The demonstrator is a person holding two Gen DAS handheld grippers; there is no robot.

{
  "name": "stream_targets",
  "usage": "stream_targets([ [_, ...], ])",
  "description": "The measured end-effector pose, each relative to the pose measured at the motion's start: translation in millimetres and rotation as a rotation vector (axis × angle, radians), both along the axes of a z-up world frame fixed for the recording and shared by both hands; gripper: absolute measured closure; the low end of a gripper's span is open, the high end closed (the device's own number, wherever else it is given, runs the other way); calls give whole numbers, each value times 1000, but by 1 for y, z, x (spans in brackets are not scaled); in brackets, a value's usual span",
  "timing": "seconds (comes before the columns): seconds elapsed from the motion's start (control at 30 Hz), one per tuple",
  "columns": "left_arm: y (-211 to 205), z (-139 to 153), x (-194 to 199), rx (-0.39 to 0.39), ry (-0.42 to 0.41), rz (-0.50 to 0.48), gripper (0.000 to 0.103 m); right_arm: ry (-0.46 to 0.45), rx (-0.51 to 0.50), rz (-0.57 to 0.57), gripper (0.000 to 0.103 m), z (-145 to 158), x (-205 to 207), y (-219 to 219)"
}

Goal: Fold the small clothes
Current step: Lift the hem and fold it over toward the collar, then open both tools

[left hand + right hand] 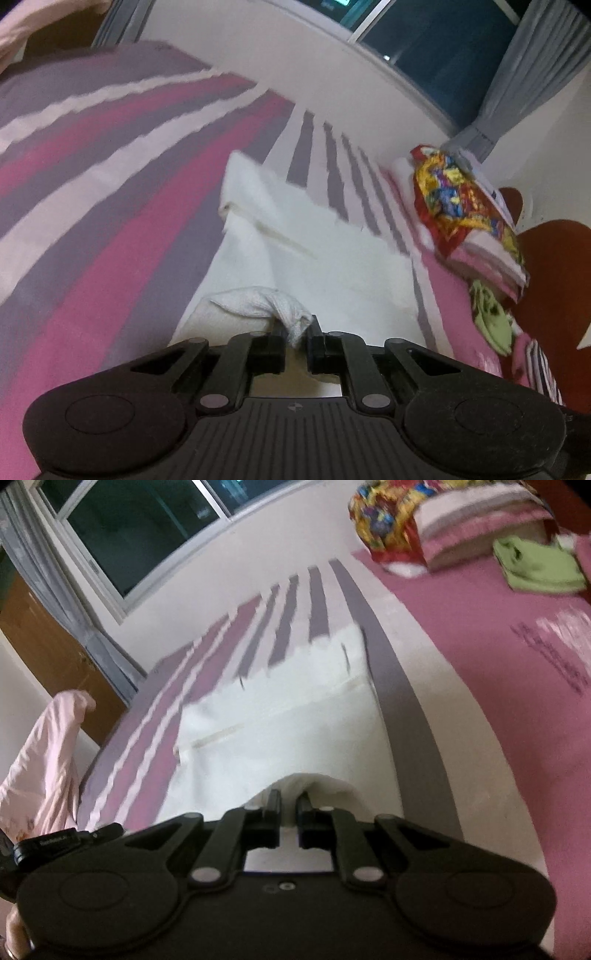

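Note:
A white garment (314,254) lies spread on the striped bedsheet (110,177). In the left wrist view my left gripper (297,325) is shut on a bunched corner of the white cloth (266,306), lifted off the bed. In the right wrist view the same white garment (288,716) stretches away from my right gripper (288,799), which is shut on a raised fold of its near edge (314,784). The rest of the garment hangs and lies flat beyond both grippers.
A colourful patterned bundle (458,199) sits on folded pink-striped linen (476,535) at the bed's far end, with a green garment (539,565) beside it. A pale pink cloth (40,764) hangs at the left. A window (140,528), a grey curtain (524,77) and a wall border the bed.

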State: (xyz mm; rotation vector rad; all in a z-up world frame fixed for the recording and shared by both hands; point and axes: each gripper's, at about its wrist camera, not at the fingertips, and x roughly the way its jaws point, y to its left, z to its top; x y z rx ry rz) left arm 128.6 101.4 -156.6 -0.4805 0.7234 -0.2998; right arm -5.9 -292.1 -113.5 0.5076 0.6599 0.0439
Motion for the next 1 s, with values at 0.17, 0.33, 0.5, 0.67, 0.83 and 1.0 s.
stream_targets([
  [0.17,-15,9,61,10,-47,28,93,-48,-25,-8,94,8,57,-9],
  [0.33,-36,8,121,20,-67,50,93,-65,-17,-24,94,5,121,-24],
  [0.5,-57,3,181,28,-90,66,93,-89,-33,-37,94,-2,183,-38],
  [0.67,-70,-10,231,28,-71,99,93,-103,-45,-55,94,-11,241,-52],
  [0.83,-84,-29,270,76,-31,85,93,-57,-46,-75,94,-34,290,-62],
  [1.0,-90,-45,297,112,48,92,93,6,-32,-86,94,-57,320,-69],
])
